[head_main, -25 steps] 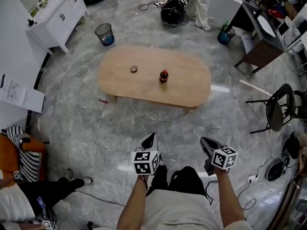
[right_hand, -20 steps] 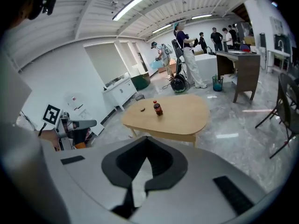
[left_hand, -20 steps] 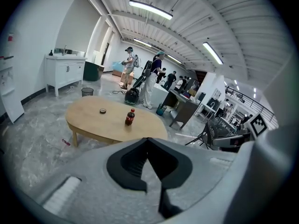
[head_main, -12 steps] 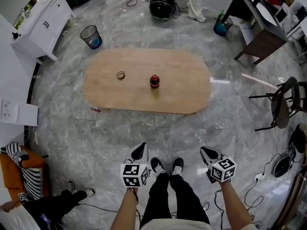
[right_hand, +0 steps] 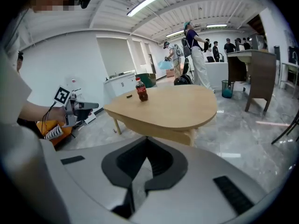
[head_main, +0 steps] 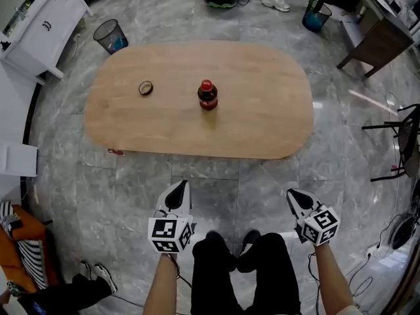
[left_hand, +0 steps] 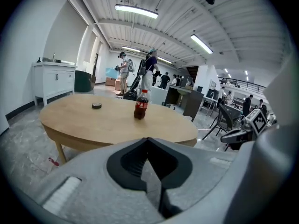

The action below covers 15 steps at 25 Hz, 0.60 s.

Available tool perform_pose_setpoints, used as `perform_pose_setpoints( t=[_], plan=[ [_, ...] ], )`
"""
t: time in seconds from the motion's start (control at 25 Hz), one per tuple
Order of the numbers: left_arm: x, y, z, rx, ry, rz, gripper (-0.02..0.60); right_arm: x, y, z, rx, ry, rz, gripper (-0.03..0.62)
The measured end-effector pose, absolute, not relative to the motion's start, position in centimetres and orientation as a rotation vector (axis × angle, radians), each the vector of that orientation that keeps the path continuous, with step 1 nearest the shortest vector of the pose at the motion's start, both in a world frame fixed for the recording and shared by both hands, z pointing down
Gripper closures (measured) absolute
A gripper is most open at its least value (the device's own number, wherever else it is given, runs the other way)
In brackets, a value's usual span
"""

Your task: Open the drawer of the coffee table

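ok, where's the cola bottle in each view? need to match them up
Head view: cola bottle upper centre, standing on the table.
Left gripper view: cola bottle just left of centre, at mid-height.
Right gripper view: cola bottle left of centre, on the table's far part.
Shared landmark: oval wooden table.

We see the coffee table [head_main: 262, 110] across the upper middle of the head view, a long oval with a pale wood top lying level on the grey marble floor. In the left gripper view it fills the middle left [left_hand: 107, 125], standing on a slanted wooden leg [left_hand: 59, 150]. In the right gripper view a deep wooden apron [right_hand: 159, 130] runs beneath the top at centre frame. It may carry the drawer, though we cannot tell from here.
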<state>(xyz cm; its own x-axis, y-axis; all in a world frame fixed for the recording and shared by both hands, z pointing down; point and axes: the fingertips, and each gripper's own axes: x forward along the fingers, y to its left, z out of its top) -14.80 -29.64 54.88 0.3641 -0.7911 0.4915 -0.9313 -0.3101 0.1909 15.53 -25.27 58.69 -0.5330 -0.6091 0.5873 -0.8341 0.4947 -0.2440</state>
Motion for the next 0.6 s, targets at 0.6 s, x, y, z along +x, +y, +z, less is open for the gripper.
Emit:
perform_pose_setpoints(
  t=[0.6],
  plan=[
    [-17.1, -35.5, 73.0, 2.417, -1.507, 0.497, 0.572, 17.0, -30.5, 73.5, 1.117, -2.506, 0.413, 0.579]
  ],
)
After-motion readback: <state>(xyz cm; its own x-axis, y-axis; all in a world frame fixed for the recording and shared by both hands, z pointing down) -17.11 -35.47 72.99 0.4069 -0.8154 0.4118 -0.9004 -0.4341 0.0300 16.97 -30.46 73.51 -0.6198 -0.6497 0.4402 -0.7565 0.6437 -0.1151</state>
